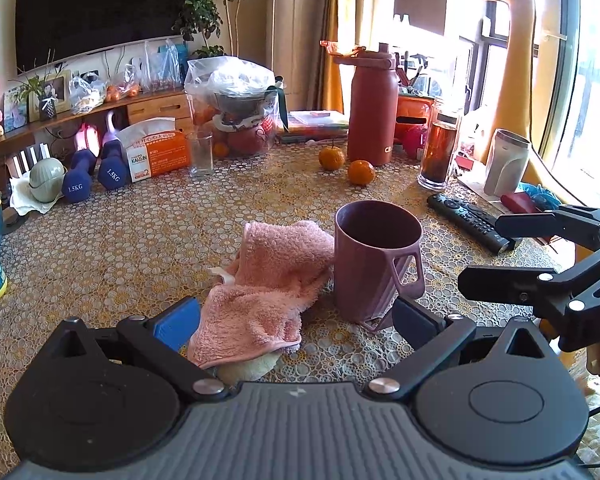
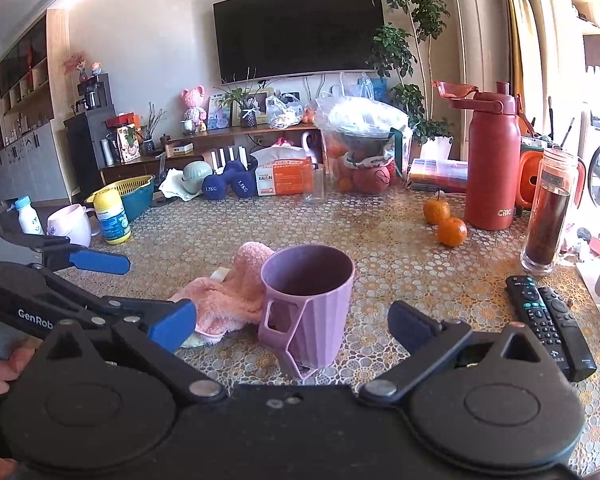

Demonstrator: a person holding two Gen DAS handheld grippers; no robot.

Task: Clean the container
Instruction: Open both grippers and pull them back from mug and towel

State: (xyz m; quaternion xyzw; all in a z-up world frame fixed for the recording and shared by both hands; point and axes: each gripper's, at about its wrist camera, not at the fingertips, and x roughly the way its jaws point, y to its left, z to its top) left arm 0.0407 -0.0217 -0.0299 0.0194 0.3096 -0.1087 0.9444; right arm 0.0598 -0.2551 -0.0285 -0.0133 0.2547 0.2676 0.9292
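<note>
A mauve ribbed mug [image 1: 376, 264] [image 2: 308, 300] stands upright on the lace-patterned table [image 1: 140, 248], its handle toward the cameras. A crumpled pink towel [image 1: 268, 288] [image 2: 228, 296] lies against its left side, over a pale yellow cloth. My left gripper [image 1: 296, 320] [image 2: 146, 284] is open and low at the table. The towel's near end lies between its fingers beside the blue pad [image 1: 176, 322]. My right gripper [image 2: 294, 326] [image 1: 482, 253] is open too. In the right wrist view the mug's base sits between its fingers, untouched.
Two black remotes [image 2: 548, 320] lie right of the mug. Behind them are a glass tea bottle [image 2: 548, 220], a red flask [image 2: 492, 164] and two oranges [image 2: 444, 220]. A yellow-capped bottle [image 2: 112, 216] and white cup [image 2: 72, 224] stand left; dumbbells [image 1: 92, 176] and a drinking glass [image 1: 201, 154] are farther back.
</note>
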